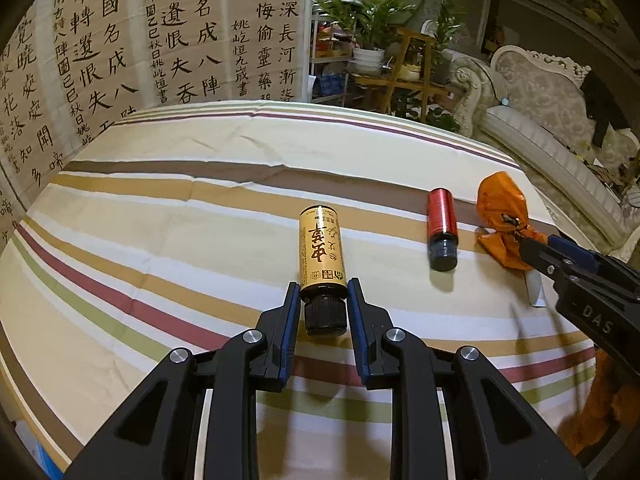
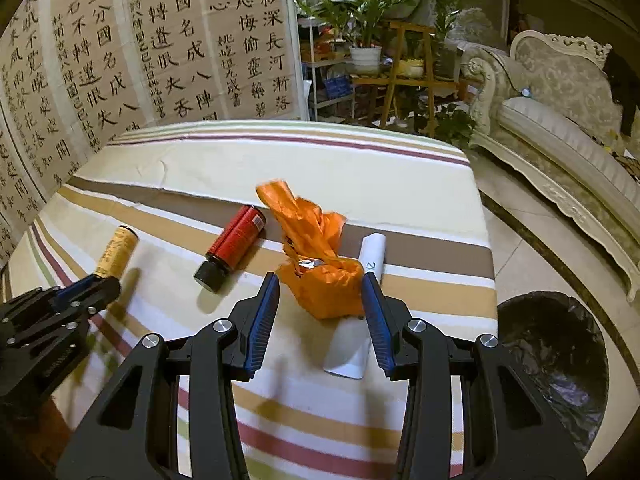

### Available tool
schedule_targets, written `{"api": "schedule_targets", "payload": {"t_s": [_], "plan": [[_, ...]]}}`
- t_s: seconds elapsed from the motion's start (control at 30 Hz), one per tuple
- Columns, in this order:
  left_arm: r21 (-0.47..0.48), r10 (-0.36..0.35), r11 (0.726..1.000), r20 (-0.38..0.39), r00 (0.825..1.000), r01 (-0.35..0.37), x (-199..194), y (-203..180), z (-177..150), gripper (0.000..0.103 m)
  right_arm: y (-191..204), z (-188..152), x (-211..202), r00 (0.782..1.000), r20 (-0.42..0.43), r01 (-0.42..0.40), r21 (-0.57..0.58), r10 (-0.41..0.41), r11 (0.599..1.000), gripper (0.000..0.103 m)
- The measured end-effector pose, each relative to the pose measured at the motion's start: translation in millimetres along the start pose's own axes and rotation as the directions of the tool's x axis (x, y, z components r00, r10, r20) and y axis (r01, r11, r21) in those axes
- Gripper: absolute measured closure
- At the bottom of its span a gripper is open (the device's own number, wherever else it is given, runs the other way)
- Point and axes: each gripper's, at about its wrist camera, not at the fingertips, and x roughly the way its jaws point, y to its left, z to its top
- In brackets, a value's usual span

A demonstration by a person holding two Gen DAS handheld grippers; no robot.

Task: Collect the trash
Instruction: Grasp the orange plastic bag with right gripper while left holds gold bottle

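Observation:
A gold-labelled bottle with a black cap (image 1: 321, 256) lies on the striped tablecloth (image 1: 160, 216). My left gripper (image 1: 323, 292) is open, its fingers on either side of the bottle's cap end, close to it. The bottle also shows in the right wrist view (image 2: 115, 254). A red bottle with a black cap (image 1: 441, 228) (image 2: 234, 242) lies to its right. A crumpled orange wrapper (image 2: 320, 260) (image 1: 502, 220) lies between the open fingers of my right gripper (image 2: 322, 294). A white tube (image 2: 362, 312) lies under and behind the wrapper.
A bin lined with a black bag (image 2: 556, 364) stands on the floor right of the table. An ornate sofa (image 2: 560, 120) is beyond it. Calligraphy sheets (image 1: 120, 40) hang behind the table, with plant shelves (image 1: 380, 52) at the back.

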Motion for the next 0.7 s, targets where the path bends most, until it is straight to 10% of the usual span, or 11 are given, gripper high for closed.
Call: {"api": "schedule_targets", "payload": {"t_s": [0.1,0.7], "plan": [[-0.005,-0.005,1.000,-0.005,1.000,0.005,1,2,-1,0.078,2,0,2,1.000,-0.001,0.010,-0.015,-0.010,1.000,0.078],[-0.001,-0.044,0.999,0.012,0.999,0.044,-20,-11,-11,0.078,3,-24,-46,0.998,0.062,0.014,-0.002,-0.013,1.000,0.081]]}}
